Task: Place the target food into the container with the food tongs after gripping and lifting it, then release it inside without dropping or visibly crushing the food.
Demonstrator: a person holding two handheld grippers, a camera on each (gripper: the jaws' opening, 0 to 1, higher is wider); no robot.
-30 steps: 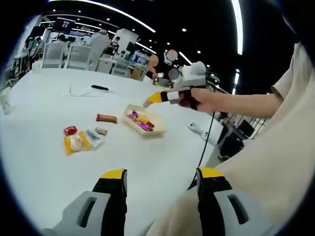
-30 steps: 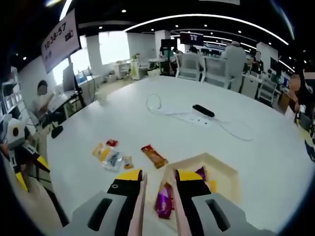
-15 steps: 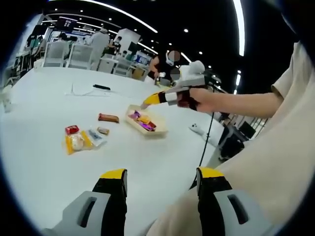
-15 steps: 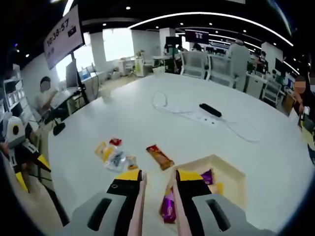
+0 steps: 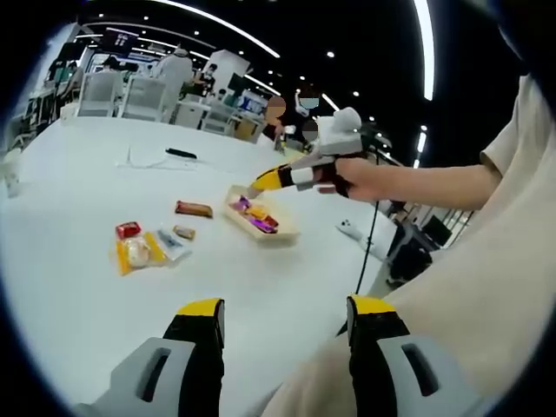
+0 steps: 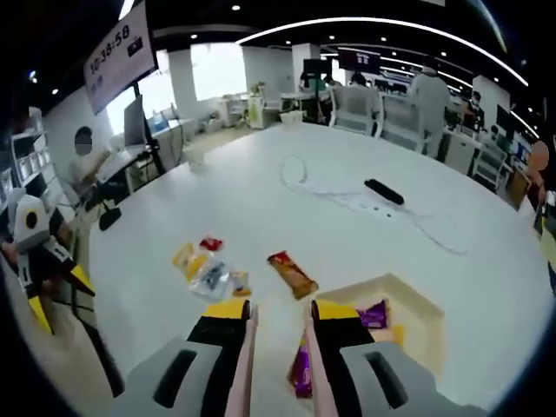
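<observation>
A shallow cream tray (image 5: 276, 231) (image 6: 410, 294) holds purple and yellow wrapped snacks (image 6: 303, 373). Loose on the white table lie a brown bar (image 5: 193, 208) (image 6: 293, 273), a red packet (image 5: 127, 229) (image 6: 210, 243), a yellow packet (image 5: 130, 253) (image 6: 184, 256) and a clear packet (image 6: 208, 276). My right gripper (image 5: 260, 183) (image 6: 280, 311), held by a hand, hovers just above the tray's near-left rim. Its jaws stand close together on the pale arms of the food tongs (image 6: 247, 365), with no food between them. My left gripper (image 5: 287, 308) (image 6: 61, 295) stays open, back from the table edge.
A black power strip (image 6: 383, 191) with a white cable lies further across the table (image 5: 78, 165). A white controller (image 5: 354, 233) rests near the table's right edge. Chairs and people stand beyond the far side. My sleeve and body fill the right of the left gripper view.
The right gripper has drifted slightly toward the loose snacks, so the tray sits further right in its view. Jaw gaps on both grippers look unchanged.
</observation>
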